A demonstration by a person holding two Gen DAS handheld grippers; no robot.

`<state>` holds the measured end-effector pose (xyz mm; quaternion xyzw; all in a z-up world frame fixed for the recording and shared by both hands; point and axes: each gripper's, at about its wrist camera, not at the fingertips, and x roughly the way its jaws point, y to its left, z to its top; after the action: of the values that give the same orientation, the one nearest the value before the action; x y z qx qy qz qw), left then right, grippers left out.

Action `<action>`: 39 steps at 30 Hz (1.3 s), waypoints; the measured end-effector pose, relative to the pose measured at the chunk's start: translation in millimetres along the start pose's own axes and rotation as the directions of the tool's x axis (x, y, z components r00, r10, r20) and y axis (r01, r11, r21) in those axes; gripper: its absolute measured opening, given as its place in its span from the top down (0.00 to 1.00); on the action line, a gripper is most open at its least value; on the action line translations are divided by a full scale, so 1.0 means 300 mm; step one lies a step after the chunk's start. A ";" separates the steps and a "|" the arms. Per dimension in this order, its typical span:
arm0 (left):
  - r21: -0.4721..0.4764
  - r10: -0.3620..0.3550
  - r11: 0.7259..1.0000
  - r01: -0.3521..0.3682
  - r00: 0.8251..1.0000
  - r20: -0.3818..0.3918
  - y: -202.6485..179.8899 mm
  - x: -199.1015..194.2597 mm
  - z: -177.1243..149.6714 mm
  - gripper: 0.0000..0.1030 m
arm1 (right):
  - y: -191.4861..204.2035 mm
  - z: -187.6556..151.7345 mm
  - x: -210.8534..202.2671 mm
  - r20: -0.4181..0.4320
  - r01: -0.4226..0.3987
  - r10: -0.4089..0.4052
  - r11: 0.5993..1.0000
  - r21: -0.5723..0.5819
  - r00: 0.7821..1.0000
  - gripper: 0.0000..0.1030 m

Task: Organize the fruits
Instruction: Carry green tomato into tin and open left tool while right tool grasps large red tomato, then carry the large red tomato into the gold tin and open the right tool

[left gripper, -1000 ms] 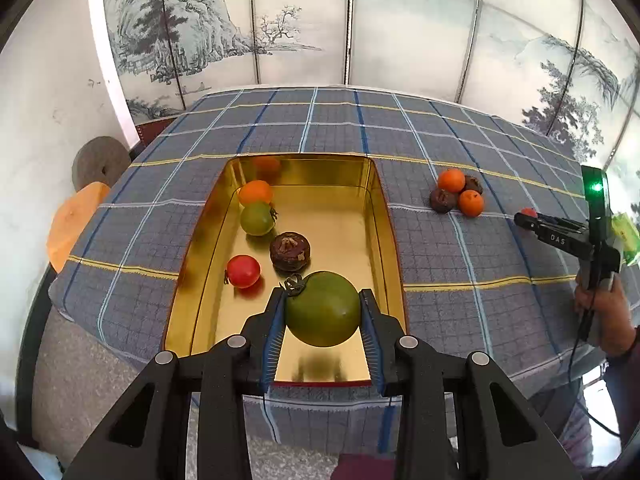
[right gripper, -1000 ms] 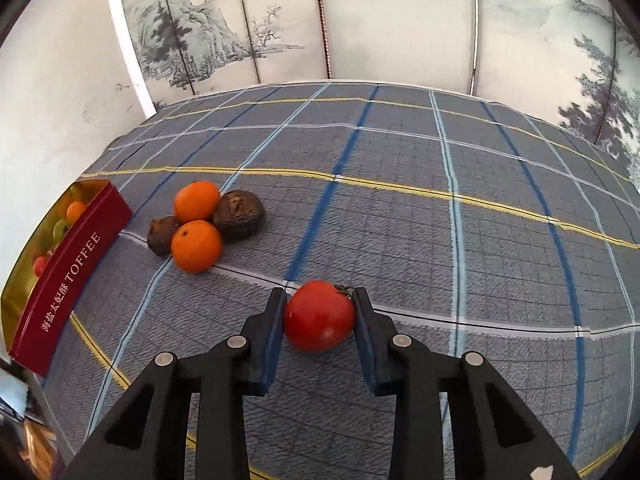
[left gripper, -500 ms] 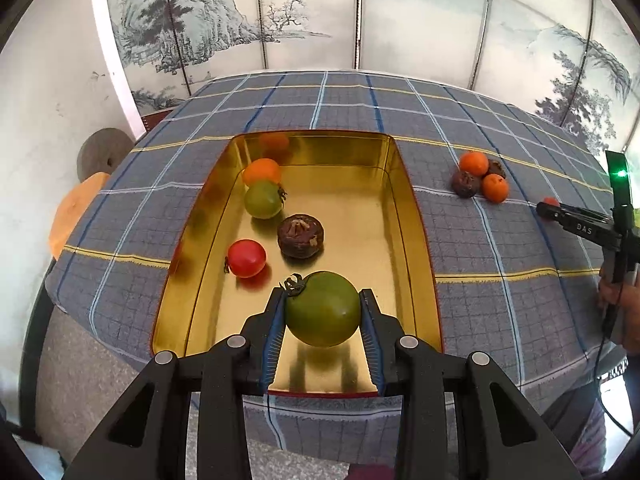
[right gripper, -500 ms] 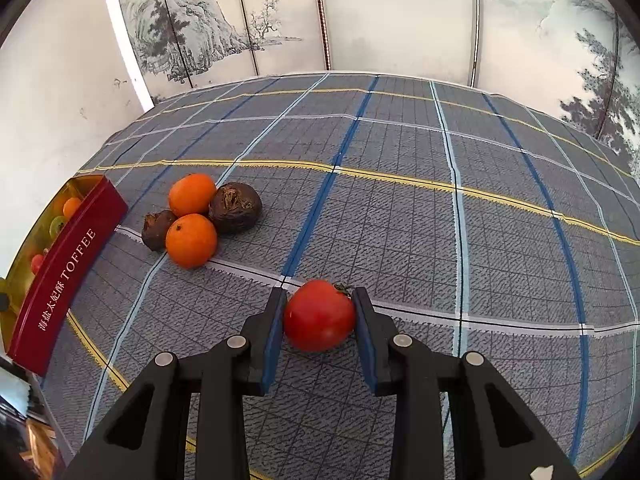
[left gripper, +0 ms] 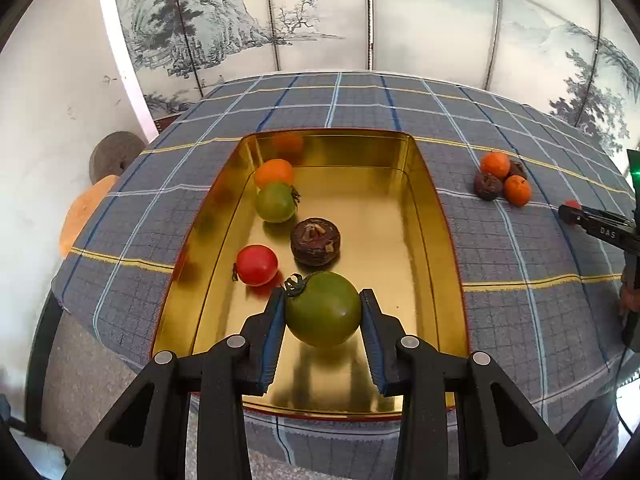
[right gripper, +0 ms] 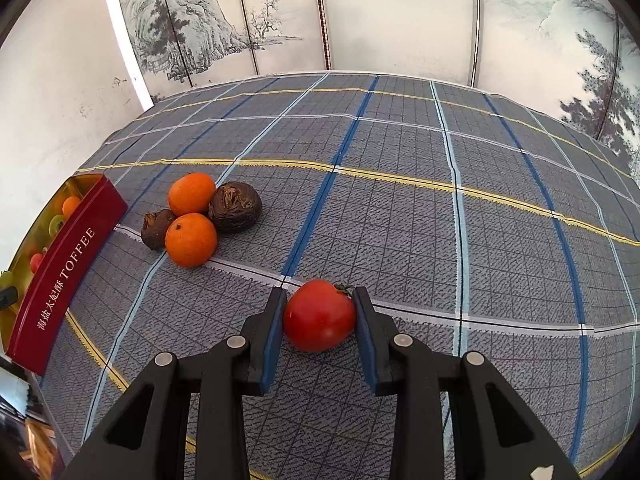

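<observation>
Left gripper (left gripper: 323, 311): my two blue-padded fingers are clamped on the large round green tomato (left gripper: 322, 309), calyx tilted to the left. Compared with a second ago the gold-lined rectangular tin tray (left gripper: 434, 216) fills more of the left view and the tomato now hangs over its near end, so I judge the release is close. Already in the tray, left to right: a small glossy red tomato (left gripper: 256, 265), a smooth orange citrus (left gripper: 274, 173) with a smaller green tomato (left gripper: 275, 202) touching it, and a dark wrinkled brown fruit (left gripper: 315, 241). The polished metal floor mirrors the fruit, so depth is hard to read. Right gripper (right gripper: 320, 314): fingers closed on a glossy red tomato (right gripper: 319, 315) above the checked woven grey-blue tablecloth (right gripper: 400, 220); this view has hardly changed across the second, so this arm is waiting its turn. Left of it, well apart, two orange citrus (right gripper: 191, 239) and two shrivelled brown fruits (right gripper: 235, 207) cluster touching, not yet sorted. The tray's red outer wall reads TOFFEE.
</observation>
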<state>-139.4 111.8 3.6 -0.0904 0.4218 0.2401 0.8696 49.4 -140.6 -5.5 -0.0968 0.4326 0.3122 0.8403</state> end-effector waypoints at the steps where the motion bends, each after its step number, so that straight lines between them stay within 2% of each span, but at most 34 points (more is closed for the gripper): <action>1: 0.001 0.009 1.000 -0.009 1.000 0.003 0.000 0.001 0.000 0.63 | 0.000 0.000 0.000 0.000 0.000 0.000 1.000 0.000 1.000 0.70; 11: 0.016 0.068 0.998 -0.068 0.998 0.005 -0.002 0.014 -0.001 0.62 | 0.001 0.000 -0.001 -0.001 0.001 -0.001 1.000 -0.001 1.000 0.70; 14: 0.017 0.080 0.997 -0.080 0.997 0.019 -0.001 0.009 -0.001 0.56 | 0.001 0.000 -0.001 -0.001 0.001 -0.001 1.000 -0.001 1.000 0.70; 16: 0.014 0.087 0.996 -0.087 0.996 0.033 -0.001 0.000 0.002 0.45 | 0.001 0.000 -0.001 -0.001 0.001 -0.001 1.000 -0.001 1.000 0.70; 22: 0.013 0.089 0.996 -0.090 0.994 0.067 -0.004 -0.034 0.009 0.35 | 0.002 0.001 -0.003 -0.001 0.002 -0.002 1.000 -0.002 1.000 0.70; 35: 0.022 0.107 0.994 -0.110 0.987 0.117 -0.022 -0.122 -0.012 0.35 | 0.019 -0.016 0.003 -0.006 0.026 -0.026 1.000 -0.015 1.000 0.70; 39: 0.025 0.114 0.993 -0.119 0.984 0.136 -0.022 -0.148 -0.024 0.34 | 0.037 -0.045 -0.033 -0.008 0.005 -0.005 1.000 -0.007 1.000 0.70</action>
<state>-164.5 88.3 33.3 -0.0351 0.3709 0.2890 0.8819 29.2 -142.1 -4.6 -0.1021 0.4345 0.3113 0.8390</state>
